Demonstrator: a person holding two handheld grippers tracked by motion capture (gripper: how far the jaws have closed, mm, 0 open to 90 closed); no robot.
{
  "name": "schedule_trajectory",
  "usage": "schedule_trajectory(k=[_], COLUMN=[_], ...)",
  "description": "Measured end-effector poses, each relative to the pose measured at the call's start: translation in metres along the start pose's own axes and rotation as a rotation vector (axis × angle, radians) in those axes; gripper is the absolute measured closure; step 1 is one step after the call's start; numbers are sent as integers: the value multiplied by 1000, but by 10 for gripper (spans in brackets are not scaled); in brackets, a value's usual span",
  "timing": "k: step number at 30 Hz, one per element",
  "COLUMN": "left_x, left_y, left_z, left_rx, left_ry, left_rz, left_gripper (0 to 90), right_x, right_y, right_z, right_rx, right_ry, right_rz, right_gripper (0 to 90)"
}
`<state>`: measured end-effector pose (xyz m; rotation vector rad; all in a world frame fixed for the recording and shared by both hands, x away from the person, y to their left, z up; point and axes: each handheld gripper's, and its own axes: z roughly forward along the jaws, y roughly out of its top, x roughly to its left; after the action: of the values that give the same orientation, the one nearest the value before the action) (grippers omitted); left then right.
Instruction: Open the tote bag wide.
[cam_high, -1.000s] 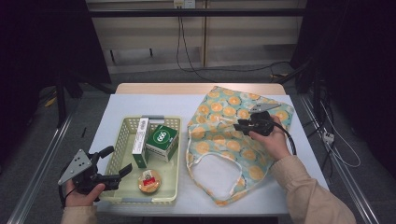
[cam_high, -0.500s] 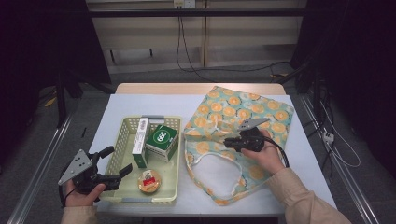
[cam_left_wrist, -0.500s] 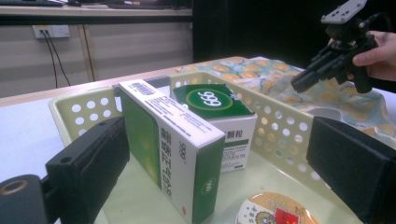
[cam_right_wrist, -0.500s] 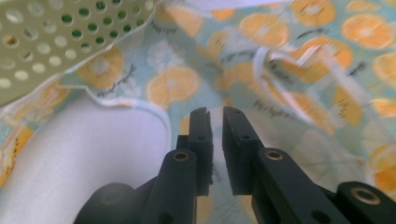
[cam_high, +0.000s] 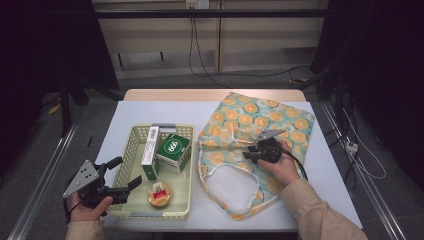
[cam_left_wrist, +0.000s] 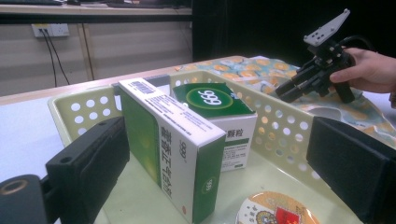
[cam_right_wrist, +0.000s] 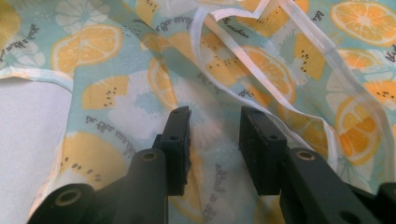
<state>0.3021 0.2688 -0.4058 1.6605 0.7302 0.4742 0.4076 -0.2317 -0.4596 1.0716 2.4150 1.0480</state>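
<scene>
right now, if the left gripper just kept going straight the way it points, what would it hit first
Most likely the tall green and white box standing in the basket: it sits between the left gripper and its open jaws' line, though depth is hard to judge.

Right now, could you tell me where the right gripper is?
In the high view the right gripper sits right of the basket, low over the fruit-print bag near its handles.

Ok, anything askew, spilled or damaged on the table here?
Nothing spilled or damaged. The fruit-print tote bag lies rumpled, its handles loose. In the basket the tall box stands on edge and the green box leans.
</scene>
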Motion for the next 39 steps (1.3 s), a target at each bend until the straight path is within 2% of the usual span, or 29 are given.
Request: schedule_trajectory(k=[1, 4, 6, 9, 12, 15, 17, 19, 22, 26, 28, 29, 31, 33, 35, 39], left_x=[0, 0, 0, 0, 1, 1, 1, 1, 1, 1, 1, 1, 1, 1, 1, 1], left_y=[0, 0, 0, 1, 0, 1, 1, 0, 1, 0, -1, -1, -1, -1, 0, 0], left_z=[0, 0, 0, -1, -1, -2, -1, -1, -1, 0, 1, 1, 2, 1, 0, 0], left_rx=[0, 1, 1, -2, -3, -2, -3, -2, 0, -2, 3, 7, 5, 4, 1, -1], left_ry=[1, 1, 1, 1, 2, 4, 5, 5, 5, 4, 2, 1, 1, 2, 3, 3], left_rz=[1, 1, 0, 3, -1, 1, 0, -2, 1, -2, -2, -2, -4, -1, 0, -2], left_gripper=[56, 56, 56, 56, 56, 56, 56, 56, 56, 56, 56, 56, 56, 56, 56, 56], right_x=[-1, -5, -8, -8, -5, 1, 2, -4, -22, -45, -53, -56, -60, -62, -61, -54], right_y=[0, -1, 0, 0, 2, 8, 17, 25, 31, 32, 30, 29, 27, 23, 20, 18], right_z=[0, 0, 0, -1, -4, -13, -22, -27, -28, -18, -12, -9, -5, 0, 6, 12], right_rx=[-3, -7, -1, 0, 10, -6, -38, -64, -82, -69, -75, -66, -67, -62, -36, -12], right_ry=[-2, -11, -19, -22, 19, 82, 81, 55, 2, -64, -75, -89, -109, -106, -124, -127], right_rz=[-7, 5, 18, 26, 47, 54, 34, 36, 68, 101, 127, 124, 120, 129, 114, 89], right_gripper=[700, 835, 895, 900, 900, 900, 900, 900, 900, 900, 900, 900, 900, 900, 899, 863])
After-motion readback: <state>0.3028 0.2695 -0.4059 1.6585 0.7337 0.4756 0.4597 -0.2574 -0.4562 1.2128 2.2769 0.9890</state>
